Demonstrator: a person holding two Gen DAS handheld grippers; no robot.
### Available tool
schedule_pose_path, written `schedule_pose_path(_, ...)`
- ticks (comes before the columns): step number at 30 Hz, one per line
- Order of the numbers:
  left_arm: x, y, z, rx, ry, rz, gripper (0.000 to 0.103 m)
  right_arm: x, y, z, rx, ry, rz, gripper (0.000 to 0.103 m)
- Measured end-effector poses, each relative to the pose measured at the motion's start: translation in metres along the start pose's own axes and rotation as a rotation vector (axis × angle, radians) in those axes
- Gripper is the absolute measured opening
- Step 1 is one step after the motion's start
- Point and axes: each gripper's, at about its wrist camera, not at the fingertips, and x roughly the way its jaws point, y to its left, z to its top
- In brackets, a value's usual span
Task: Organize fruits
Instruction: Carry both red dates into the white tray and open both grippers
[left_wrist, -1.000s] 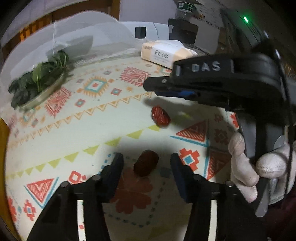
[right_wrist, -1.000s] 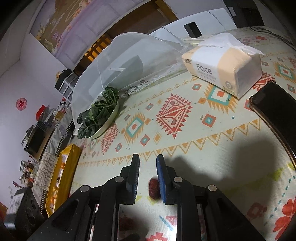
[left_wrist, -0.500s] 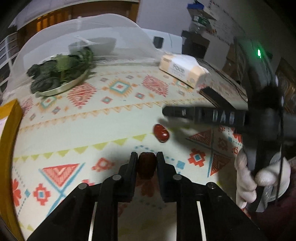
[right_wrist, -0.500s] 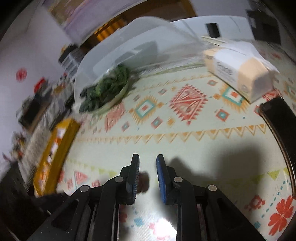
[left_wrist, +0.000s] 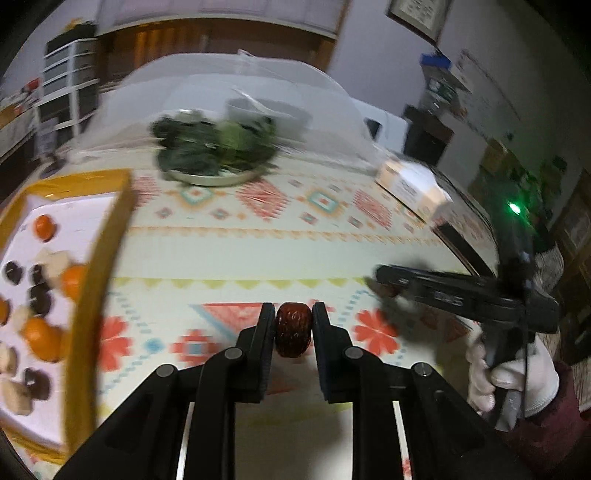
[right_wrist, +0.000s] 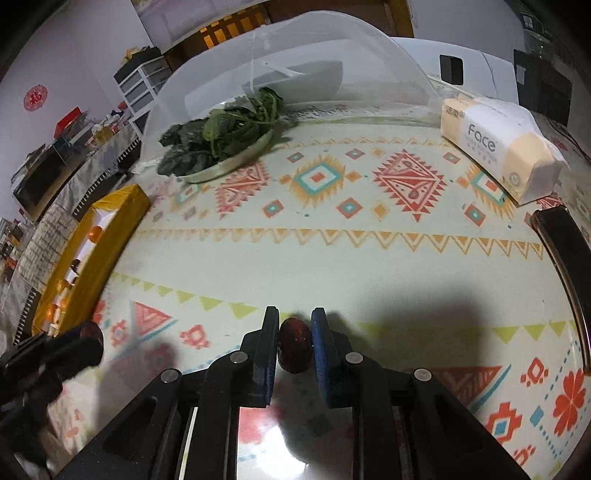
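Far left there's a yellow-rimmed tray (left_wrist: 107, 254) with a white floor, holding round oranges (left_wrist: 38, 338), dark wrinkly dates and pale chunky pieces. The left tongs (left_wrist: 293, 325) are pinched onto a glossy, wrinkled red date (left_wrist: 292, 328), held up off the patterned tablecloth (left_wrist: 295, 229) on the table. Behind sits a shallow metal plate of leafy greens (left_wrist: 216, 147) under a see-through mesh dome (right_wrist: 295, 55). From the other camera, the right tongs (right_wrist: 294, 343) are clamped on a second smooth dark red date (right_wrist: 294, 345), also above the cloth. Way right is a soft plastic-wrapped tissue pack (right_wrist: 498, 147) marked "Face", then a flat black slab (right_wrist: 565, 236) at the edge.
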Motion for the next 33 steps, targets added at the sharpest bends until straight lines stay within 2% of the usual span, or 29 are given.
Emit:
schedule_pose_path(5,-0.035,0.059,0.003,-0.119,-0.065,0.058,0.02,-0.013,0.036,0.008,-0.013,-0.019,0.071,0.019)
schedule_pose_path(9,-0.062,0.113,-0.004,-0.225,-0.107,0.128,0.02,-0.011,0.084,0.015,-0.037,-0.007,0.181,0.019)
schedule_pose_path(15,-0.095,0.187,-0.023,-0.372,-0.138,0.237,0.02,0.014,0.171,0.022,-0.101,0.057,0.33,0.019)
schedule_pose_path(18,-0.102,0.212,-0.033,-0.427,-0.14,0.266,0.02,0.029,0.211,0.021,-0.145,0.083,0.358,0.019)
schedule_pose_path(23,-0.107,0.232,-0.042,-0.452,-0.135,0.27,0.02,0.05,0.258,0.01,-0.205,0.133,0.375,0.019)
schedule_pose_path(25,-0.107,0.236,-0.042,-0.455,-0.133,0.273,0.025,0.057,0.272,0.002,-0.237,0.147,0.364,0.019)
schedule_pose_path(27,-0.108,0.239,-0.044,-0.466,-0.136,0.273,0.046,0.062,0.28,-0.003,-0.26,0.158,0.352,0.019)
schedule_pose_path(29,-0.111,0.244,-0.046,-0.478,-0.144,0.272,0.057,0.065,0.285,-0.008,-0.277,0.164,0.34,0.019)
schedule_pose_path(32,-0.117,0.249,-0.047,-0.492,-0.157,0.275,0.063,0.069,0.289,-0.014,-0.272,0.178,0.344,0.019)
schedule_pose_path(33,-0.12,0.249,-0.048,-0.496,-0.162,0.279,0.068,0.068,0.288,-0.014,-0.267,0.173,0.348,0.019)
